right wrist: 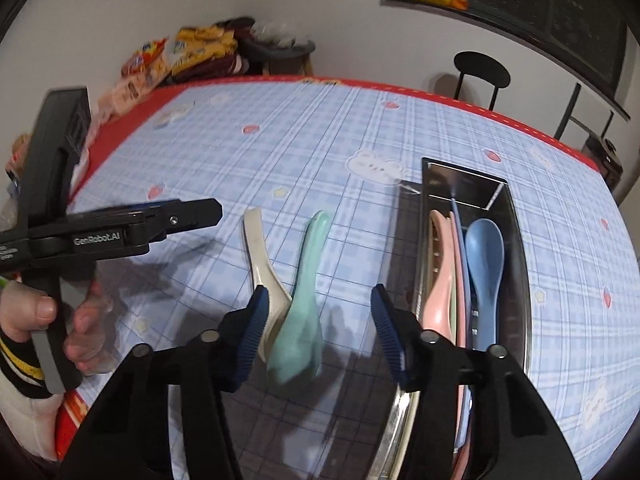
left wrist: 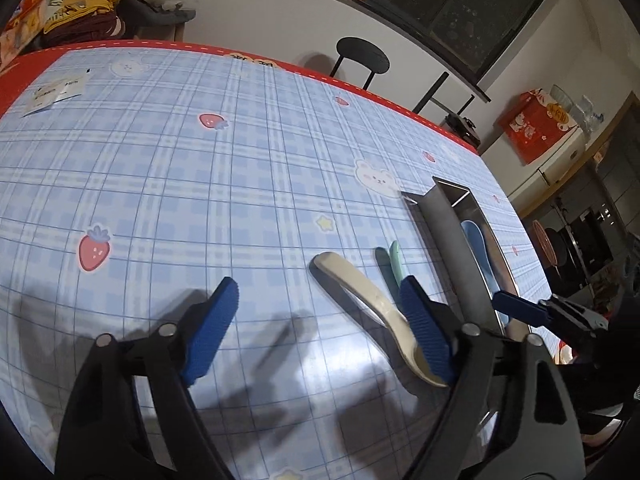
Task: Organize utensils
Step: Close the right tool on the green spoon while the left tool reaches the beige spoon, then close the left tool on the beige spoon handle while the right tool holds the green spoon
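On the blue plaid tablecloth a cream spoon (left wrist: 360,288) (right wrist: 258,248) and a mint-green spoon (left wrist: 394,260) (right wrist: 308,280) lie side by side, left of a steel tray (left wrist: 448,240) (right wrist: 520,280). Inside the tray are a blue spoon (left wrist: 476,240) (right wrist: 484,264) and a pink spoon (right wrist: 440,280). My left gripper (left wrist: 320,292) (right wrist: 200,210) hangs open over the cream spoon, whose bowl lies by the right finger. My right gripper (right wrist: 319,298) (left wrist: 508,304) straddles the mint spoon's bowl, with a gap on the tray side, so it is open.
A hand (right wrist: 44,312) holds the left gripper's handle at the table's near left edge. A paper card (left wrist: 56,92) lies at the far left of the table. A black chair (left wrist: 362,56) (right wrist: 482,70) stands beyond the red far edge. Snack bags (right wrist: 180,56) are piled off the far corner.
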